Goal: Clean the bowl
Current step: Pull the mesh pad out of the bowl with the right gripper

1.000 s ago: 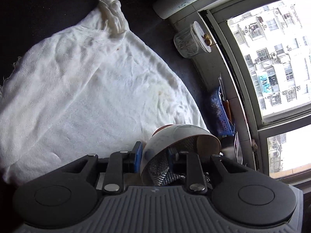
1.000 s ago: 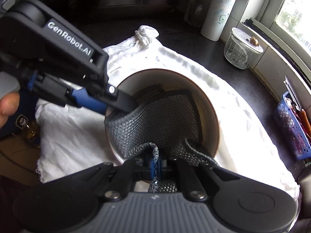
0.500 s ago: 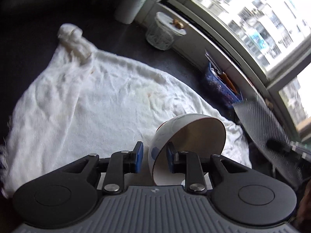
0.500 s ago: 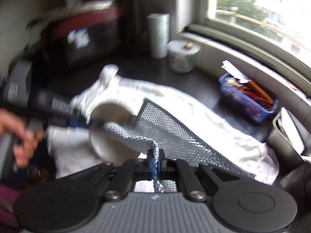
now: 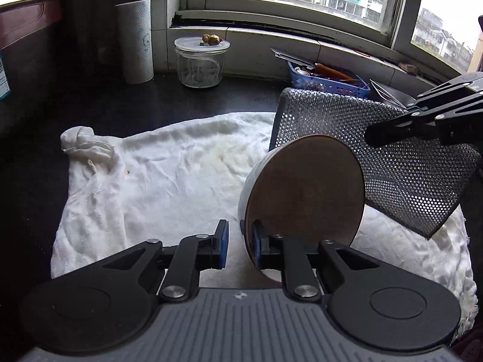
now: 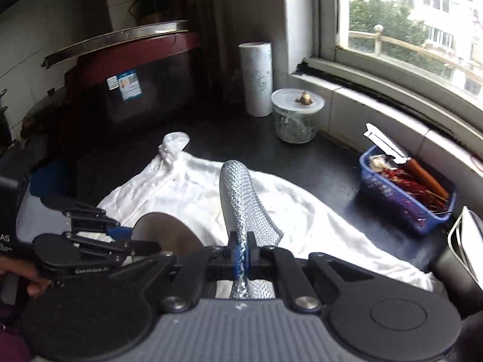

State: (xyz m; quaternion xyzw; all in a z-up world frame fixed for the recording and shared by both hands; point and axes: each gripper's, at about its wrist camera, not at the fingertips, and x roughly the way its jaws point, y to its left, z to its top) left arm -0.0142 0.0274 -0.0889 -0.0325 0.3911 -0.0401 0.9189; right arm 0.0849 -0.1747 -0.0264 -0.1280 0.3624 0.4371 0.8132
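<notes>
The bowl [image 5: 302, 193], white outside and brown inside, stands on its side on a white towel [image 5: 166, 181], its mouth turned toward the right gripper. My left gripper [image 5: 240, 241] straddles the near rim with its jaws closing. The right pad lies against the inside, while a sliver of towel shows between the left pad and the outer wall. My right gripper [image 6: 241, 256] is shut on a silver mesh scouring cloth [image 6: 238, 193]. It holds the cloth [image 5: 407, 166] in the air just right of the bowl [image 6: 163, 232], outside it.
On the black counter behind the towel stand a paper roll [image 5: 135, 42] and a lidded glass jar [image 5: 200, 63]. A blue basket [image 5: 326, 81] of utensils sits under the window sill. A dark red appliance [image 6: 135, 69] is at the back left. A person's hand [image 6: 30, 280] grips the left tool.
The scouring cloth was inside the bowl; the right gripper has drawn it out and lifted it to the right. The left gripper has rolled, and the bowl's mouth now faces sideways.
</notes>
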